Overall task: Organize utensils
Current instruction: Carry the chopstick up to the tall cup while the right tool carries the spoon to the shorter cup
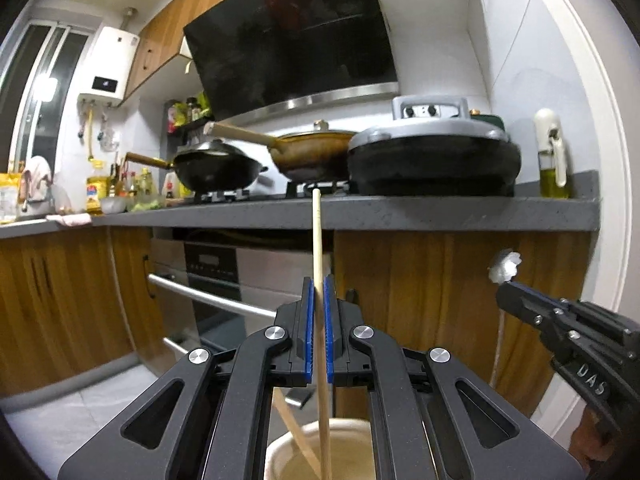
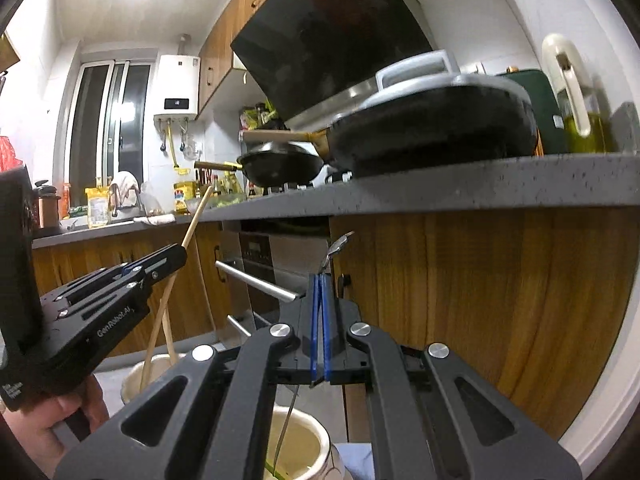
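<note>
Left gripper (image 1: 318, 292) pinching an upright chopstick (image 1: 317, 232), cup (image 1: 320, 452) at 6 o'clock; right gripper (image 2: 320, 280) clamped on a fork (image 2: 334, 250) above its jar (image 2: 308, 440)

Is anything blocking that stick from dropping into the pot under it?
Nothing visible does. The left gripper holds the chopstick upright, its lower end already inside the open cream holder, beside another chopstick leaning there.
</note>
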Demonstrator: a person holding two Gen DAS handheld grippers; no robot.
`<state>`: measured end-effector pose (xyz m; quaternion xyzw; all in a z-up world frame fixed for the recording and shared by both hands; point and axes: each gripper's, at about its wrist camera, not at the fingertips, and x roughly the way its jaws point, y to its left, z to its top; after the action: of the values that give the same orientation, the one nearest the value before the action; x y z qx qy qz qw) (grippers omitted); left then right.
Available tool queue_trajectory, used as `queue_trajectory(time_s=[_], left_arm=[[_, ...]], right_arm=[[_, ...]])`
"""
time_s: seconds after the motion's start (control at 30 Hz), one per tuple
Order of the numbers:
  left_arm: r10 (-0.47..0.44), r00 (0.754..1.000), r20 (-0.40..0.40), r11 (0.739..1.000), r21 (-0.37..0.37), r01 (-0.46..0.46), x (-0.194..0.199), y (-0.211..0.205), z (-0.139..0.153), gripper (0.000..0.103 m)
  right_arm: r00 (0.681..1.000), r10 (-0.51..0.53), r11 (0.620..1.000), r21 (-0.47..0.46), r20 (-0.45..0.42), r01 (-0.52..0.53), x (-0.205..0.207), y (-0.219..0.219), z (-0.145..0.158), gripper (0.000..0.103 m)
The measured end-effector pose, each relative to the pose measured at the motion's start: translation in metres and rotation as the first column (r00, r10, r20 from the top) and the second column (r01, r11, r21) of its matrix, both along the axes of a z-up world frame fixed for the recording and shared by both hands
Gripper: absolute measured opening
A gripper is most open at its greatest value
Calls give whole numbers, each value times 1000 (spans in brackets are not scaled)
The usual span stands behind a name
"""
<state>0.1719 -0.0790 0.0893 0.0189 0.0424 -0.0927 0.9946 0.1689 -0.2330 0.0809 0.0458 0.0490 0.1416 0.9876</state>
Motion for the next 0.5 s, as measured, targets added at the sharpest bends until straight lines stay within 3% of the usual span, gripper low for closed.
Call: queue_trajectory(time_s=[0.2, 0.5], left_arm=[[-5, 1000, 0, 998, -59, 5, -24, 17, -8, 5], [-4, 997, -71, 999, -42, 1, -57, 30, -18, 5]], right_arm=[[1000, 16, 1000, -27, -20, -16, -3, 0, -9, 1], [998, 27, 998, -46, -64, -30, -18, -10, -22, 2]])
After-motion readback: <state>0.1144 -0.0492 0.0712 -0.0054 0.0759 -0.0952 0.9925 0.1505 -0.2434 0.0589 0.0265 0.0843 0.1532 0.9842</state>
